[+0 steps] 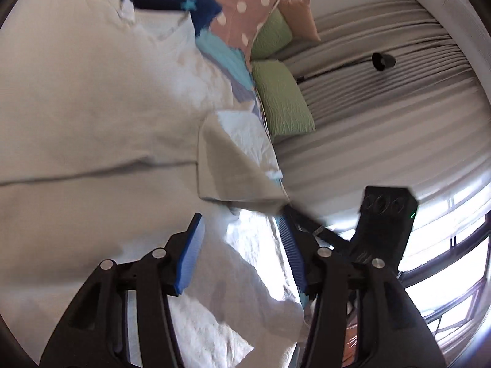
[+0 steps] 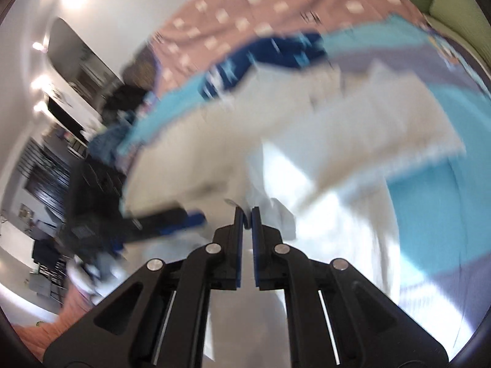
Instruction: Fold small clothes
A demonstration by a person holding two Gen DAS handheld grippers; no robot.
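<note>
Left gripper [image 1: 242, 245] jaws spread over cream garment [image 1: 92, 116] (creased); right gripper [image 2: 247, 214] pinches it.

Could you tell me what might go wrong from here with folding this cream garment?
1. The right gripper is shut on only a thin edge of the cream garment; the right wrist view is blurred, so a fast pull might slip the fabric out.
2. The left gripper is open with cloth between its pads unpinched, so the folded corner could drift or bunch.
</note>
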